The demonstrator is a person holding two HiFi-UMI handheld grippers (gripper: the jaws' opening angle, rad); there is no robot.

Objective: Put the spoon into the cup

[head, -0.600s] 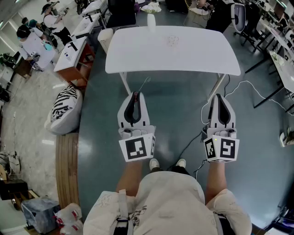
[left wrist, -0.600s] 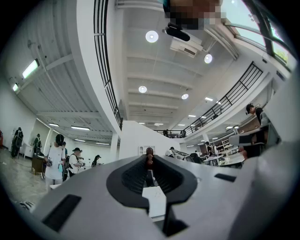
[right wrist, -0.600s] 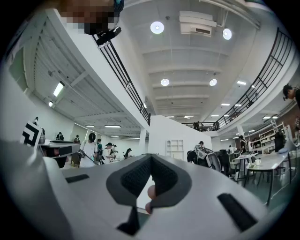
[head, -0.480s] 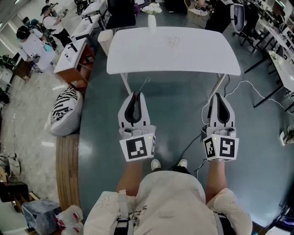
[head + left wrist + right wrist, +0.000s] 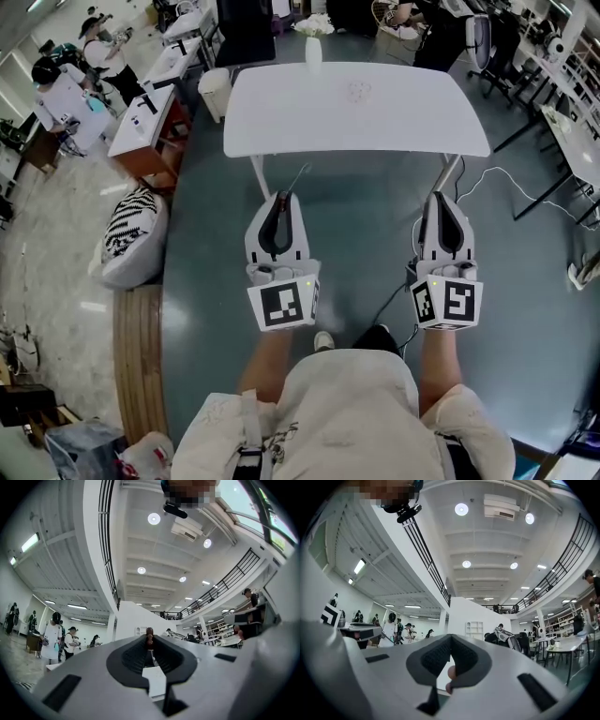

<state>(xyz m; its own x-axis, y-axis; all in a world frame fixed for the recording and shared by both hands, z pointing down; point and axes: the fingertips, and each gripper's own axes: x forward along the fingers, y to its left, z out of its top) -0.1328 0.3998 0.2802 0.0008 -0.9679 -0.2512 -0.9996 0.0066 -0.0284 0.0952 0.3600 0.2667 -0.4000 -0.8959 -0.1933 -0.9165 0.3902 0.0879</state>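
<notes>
A clear glass cup (image 5: 357,91) stands on the far half of the white table (image 5: 281,122), well ahead of both grippers. My left gripper (image 5: 278,195) is shut on the spoon (image 5: 296,178), whose thin handle sticks out forward and to the right past the jaw tips. In the left gripper view the spoon (image 5: 149,632) shows as a dark reddish bit pinched between the jaw tips of the left gripper (image 5: 149,641). My right gripper (image 5: 441,195) is held level with it over the floor, its jaws together and empty. In the right gripper view its tips (image 5: 451,637) meet.
A white vase (image 5: 313,49) with flowers stands at the table's far edge. Cables (image 5: 394,291) run over the floor by the person's feet. A zebra-striped beanbag (image 5: 131,220) and a wooden bench (image 5: 141,347) lie at the left. Desks, chairs and people surround the table.
The table has come nearer in the head view as the person steps toward it. Both grippers keep their pose, and the spoon stays in the left one.
</notes>
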